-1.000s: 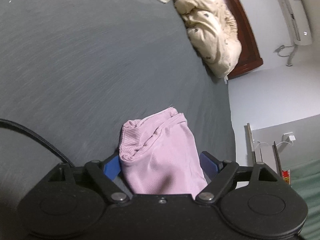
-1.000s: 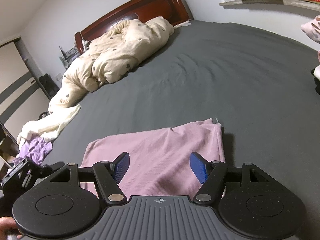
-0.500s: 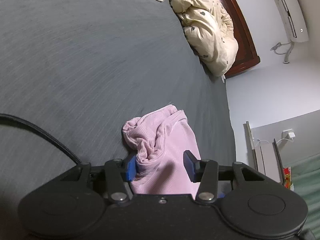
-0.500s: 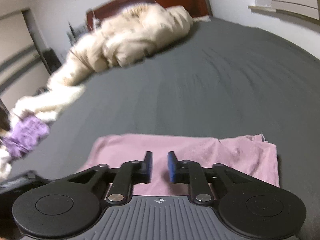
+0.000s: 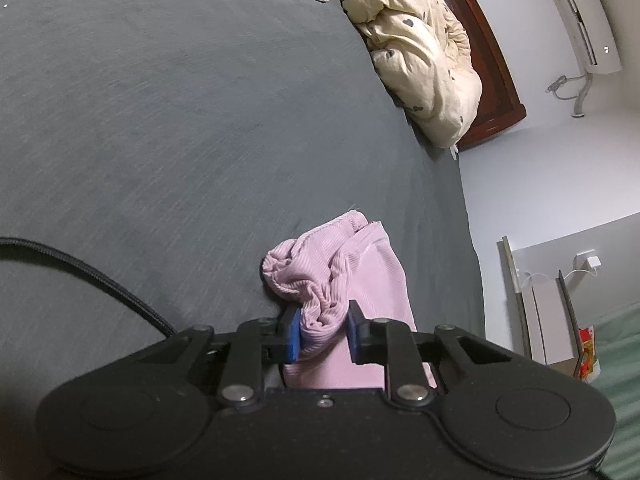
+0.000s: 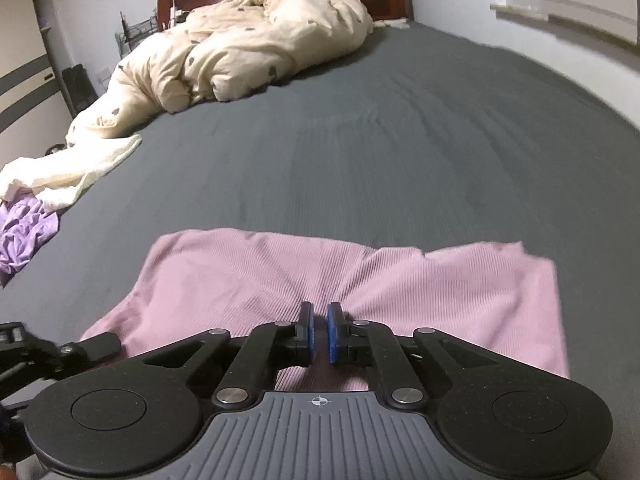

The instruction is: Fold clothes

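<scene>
Left gripper (image 5: 320,330), at the bottom centre of its frame, is pinching a bunched, ribbed edge of the pink garment (image 5: 340,280) between its blue pads. Right gripper (image 6: 318,332), low in the centre of its own frame, is standing with its pads nearly together at the near edge of the same garment (image 6: 280,280), and cloth is puckering toward them, so it is probably clamping a thin fold, though the contact itself is hidden.

Both tools are pointing forward, low over the bed (image 5: 180,140). The garment is lying across the lower middle of the right view, mostly flat on the grey sheet, its right part already doubled over.

Judging by this, a fold is in hand, with both grippers taking hold of the near edge. A next move would likely call for lifting both held points together and carrying them evenly, keeping the cloth taut.

Beyond, a cream duvet (image 6: 256,40) is heaped at the upper left, and a purple cloth (image 6: 24,232) is lying at the left edge.
</scene>
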A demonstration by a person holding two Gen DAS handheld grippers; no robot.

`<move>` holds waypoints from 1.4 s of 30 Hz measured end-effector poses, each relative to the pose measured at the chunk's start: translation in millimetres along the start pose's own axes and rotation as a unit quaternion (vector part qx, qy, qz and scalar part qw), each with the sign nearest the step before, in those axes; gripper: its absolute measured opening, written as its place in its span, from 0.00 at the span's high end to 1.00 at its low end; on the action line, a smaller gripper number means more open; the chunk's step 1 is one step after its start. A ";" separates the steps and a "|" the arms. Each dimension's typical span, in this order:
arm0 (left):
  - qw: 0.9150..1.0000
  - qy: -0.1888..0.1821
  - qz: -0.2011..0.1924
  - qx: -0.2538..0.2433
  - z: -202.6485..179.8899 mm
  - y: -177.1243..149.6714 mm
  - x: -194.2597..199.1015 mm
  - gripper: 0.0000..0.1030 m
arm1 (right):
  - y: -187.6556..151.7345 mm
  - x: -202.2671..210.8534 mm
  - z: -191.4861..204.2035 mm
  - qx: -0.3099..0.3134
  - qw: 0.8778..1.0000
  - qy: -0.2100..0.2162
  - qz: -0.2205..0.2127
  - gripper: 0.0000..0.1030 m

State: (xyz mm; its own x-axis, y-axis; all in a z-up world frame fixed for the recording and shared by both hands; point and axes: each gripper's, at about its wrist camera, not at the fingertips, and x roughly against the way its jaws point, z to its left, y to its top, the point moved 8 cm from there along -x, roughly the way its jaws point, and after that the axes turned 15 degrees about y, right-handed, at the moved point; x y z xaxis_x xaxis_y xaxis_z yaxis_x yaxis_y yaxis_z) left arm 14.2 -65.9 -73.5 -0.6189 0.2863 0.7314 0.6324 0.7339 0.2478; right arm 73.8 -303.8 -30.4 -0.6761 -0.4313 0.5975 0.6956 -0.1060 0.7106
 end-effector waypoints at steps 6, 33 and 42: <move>1.000 -0.005 0.005 -0.008 -1.9 4.9 -5.2 0.79 | -11.1 12.3 16.4 0.018 1.000 0.013 0.003 0.93; 0.992 0.003 -0.022 -0.126 -30.8 -6.9 9.7 0.90 | 3.0 47.9 18.1 -0.026 0.996 0.088 -0.010 0.93; 0.995 0.029 -0.007 -0.098 -9.0 -5.6 8.1 0.89 | 94.3 4.1 97.2 0.089 0.983 0.121 0.104 0.20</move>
State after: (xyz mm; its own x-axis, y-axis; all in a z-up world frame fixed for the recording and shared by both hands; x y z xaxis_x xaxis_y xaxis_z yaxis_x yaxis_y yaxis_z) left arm 9.8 -73.2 -63.3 -0.6036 0.2371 0.7612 0.7061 0.6024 0.3722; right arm 113.0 -228.5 75.3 -0.4313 -0.6300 0.6458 0.7444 0.1559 0.6493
